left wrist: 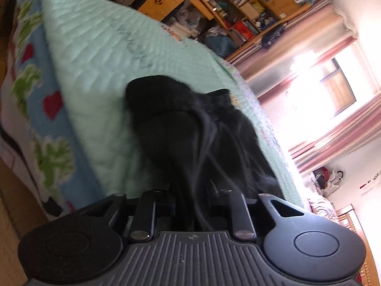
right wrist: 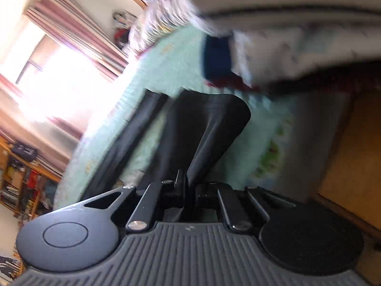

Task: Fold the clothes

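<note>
A black garment point(left wrist: 185, 128), with a waistband at its far end, lies bunched on a pale green quilted bed cover point(left wrist: 100, 54). My left gripper point(left wrist: 190, 190) is shut on a gathered part of it, and the cloth hangs from the jaws. In the right wrist view the same black garment point(right wrist: 204, 128) stretches away over the green cover point(right wrist: 171, 66), with a long strip point(right wrist: 133, 138) beside it. My right gripper point(right wrist: 184, 186) is shut on its near edge. Both views are tilted and blurred.
A patterned blanket point(left wrist: 40, 109) lines the bed edge. Wooden shelves point(left wrist: 238, 7) full of books stand behind. A bright window with pink curtains point(left wrist: 328, 90) is at the right. A pile of white bedding and a blue item point(right wrist: 216, 57) lies on the bed. A wooden floor point(right wrist: 352, 157) lies beside the bed.
</note>
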Demonstrator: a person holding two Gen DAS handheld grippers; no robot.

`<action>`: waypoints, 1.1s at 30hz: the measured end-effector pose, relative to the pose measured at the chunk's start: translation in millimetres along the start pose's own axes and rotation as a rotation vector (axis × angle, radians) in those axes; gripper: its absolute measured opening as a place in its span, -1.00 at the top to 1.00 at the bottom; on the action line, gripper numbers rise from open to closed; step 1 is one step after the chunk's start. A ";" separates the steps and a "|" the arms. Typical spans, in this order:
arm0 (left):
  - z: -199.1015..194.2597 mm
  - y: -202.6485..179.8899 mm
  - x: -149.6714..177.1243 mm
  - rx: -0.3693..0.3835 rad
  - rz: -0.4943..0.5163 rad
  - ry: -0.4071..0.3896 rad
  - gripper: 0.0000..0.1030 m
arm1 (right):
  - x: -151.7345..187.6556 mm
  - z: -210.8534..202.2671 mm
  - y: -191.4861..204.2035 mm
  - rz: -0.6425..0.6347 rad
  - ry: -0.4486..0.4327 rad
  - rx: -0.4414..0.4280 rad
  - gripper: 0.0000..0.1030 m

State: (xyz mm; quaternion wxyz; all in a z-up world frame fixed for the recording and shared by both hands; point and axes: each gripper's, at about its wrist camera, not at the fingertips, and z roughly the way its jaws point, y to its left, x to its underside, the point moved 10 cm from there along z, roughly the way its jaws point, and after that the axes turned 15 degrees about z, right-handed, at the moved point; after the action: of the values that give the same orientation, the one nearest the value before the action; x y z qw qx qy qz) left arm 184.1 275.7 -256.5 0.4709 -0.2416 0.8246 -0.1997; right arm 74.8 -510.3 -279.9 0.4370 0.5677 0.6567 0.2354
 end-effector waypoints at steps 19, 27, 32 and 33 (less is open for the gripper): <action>0.9 -31.7 20.0 -0.112 0.237 0.075 -0.62 | -0.9 -44.9 7.4 -0.400 -0.078 0.426 -0.20; -2.8 -27.3 21.8 -0.115 0.226 0.086 -0.65 | -16.6 -73.5 43.7 -0.511 -0.125 0.435 -0.20; -2.1 -26.6 23.1 -0.116 0.220 0.087 -0.67 | -23.9 -83.7 71.9 -0.565 -0.171 0.404 -0.23; -2.1 -26.3 23.0 -0.116 0.219 0.087 -0.68 | -25.5 -83.7 77.5 -0.577 -0.181 0.392 -0.23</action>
State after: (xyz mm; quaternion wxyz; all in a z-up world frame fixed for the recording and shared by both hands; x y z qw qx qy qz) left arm 177.6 241.3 -256.5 0.4390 -0.1679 0.8758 -0.1096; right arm 45.5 -499.9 -167.2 0.4248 0.4505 0.7812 -0.0793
